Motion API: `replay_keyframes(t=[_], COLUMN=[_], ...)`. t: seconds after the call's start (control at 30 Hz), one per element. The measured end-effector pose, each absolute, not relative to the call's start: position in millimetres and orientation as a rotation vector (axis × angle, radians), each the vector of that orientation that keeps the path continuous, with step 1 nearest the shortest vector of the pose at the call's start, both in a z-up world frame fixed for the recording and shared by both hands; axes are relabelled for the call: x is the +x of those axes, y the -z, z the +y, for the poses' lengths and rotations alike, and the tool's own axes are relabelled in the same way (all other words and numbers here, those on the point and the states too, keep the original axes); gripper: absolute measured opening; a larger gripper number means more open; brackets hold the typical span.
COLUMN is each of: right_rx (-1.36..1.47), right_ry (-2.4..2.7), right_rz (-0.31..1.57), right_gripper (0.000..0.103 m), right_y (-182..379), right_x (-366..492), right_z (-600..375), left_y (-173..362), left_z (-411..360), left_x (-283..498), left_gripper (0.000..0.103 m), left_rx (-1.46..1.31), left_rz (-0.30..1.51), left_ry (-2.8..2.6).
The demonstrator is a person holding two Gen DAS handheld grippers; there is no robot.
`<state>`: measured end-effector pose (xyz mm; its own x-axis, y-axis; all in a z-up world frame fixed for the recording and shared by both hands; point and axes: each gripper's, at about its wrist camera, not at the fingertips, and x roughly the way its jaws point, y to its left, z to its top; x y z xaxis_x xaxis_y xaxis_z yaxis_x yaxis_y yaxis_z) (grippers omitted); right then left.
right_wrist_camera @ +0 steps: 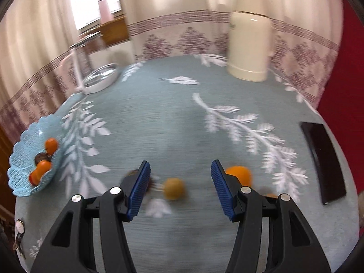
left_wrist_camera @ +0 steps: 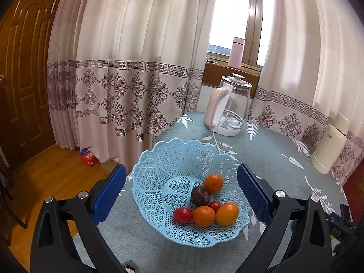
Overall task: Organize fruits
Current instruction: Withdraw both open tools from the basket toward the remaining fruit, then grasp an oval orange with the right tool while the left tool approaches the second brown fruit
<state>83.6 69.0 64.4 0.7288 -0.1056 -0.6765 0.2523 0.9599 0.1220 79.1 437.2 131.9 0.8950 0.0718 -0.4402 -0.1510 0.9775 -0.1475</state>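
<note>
Both pairs of blue ribbed fingers stand wide apart with nothing between their pads. On the right gripper (right_wrist_camera: 180, 187), the spread frames a small brownish-yellow round fruit (right_wrist_camera: 174, 188) lying loose on the worktop's grey-blue leaf-printed cloth (right_wrist_camera: 159, 118) — a likely next pick, judging by how squarely it sits in the gap. Just behind the right-hand finger rests a round orange fruit (right_wrist_camera: 238, 174), and a dark blurred thing peeks out behind the left-hand finger; the picture is too smeared to say what it is.

The left gripper (left_wrist_camera: 182, 192) hovers over the pale blue lattice plastic basket (left_wrist_camera: 159, 166), its fingers flanking the rim as if to steady or watch it rather than grasp. Inside lie three orange fruits (left_wrist_camera: 204, 216), two small red ones (left_wrist_camera: 182, 215) and a dark purple wrinkled one (left_wrist_camera: 200, 196), huddled toward the near side — the sorting looks partly done.

Farther back stand a clear glass kettle with a pink handle (left_wrist_camera: 229, 109) and a cream-coloured flask (right_wrist_camera: 249, 38), while a black flat device (right_wrist_camera: 323, 161) lies near the worktop's right edge. Beyond, patterned curtains (left_wrist_camera: 127, 68) hang beside a pink bottle on the windowsill (left_wrist_camera: 236, 52).
</note>
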Motion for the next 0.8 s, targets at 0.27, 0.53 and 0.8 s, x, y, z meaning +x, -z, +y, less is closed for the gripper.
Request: replay_keyframes(t=[0.27, 0.53, 0.8], right_rx=[0.253, 0.263, 0.193], right_ry=[0.283, 0.247, 0.196], right_rz=[0.721, 0.753, 0.801], right_gripper=[0.056, 0.056, 0.056], right_y=[-60.4, -48.5, -29.1], right_x=[65.7, 67.4, 84.2], right_z=[20.3, 10.3, 25.1], left_y=[-131.8, -129.7, -126.7], left_z=[417.2, 396.4, 382.6], left_x=[76.0, 74.7, 75.3], left_gripper=[0.099, 0.099, 0.099], left_rx=[-0.146, -0.113, -0.085], left_rz=[0.45, 0.46, 0.472], left_ry=[-0.079, -0.036, -0.006])
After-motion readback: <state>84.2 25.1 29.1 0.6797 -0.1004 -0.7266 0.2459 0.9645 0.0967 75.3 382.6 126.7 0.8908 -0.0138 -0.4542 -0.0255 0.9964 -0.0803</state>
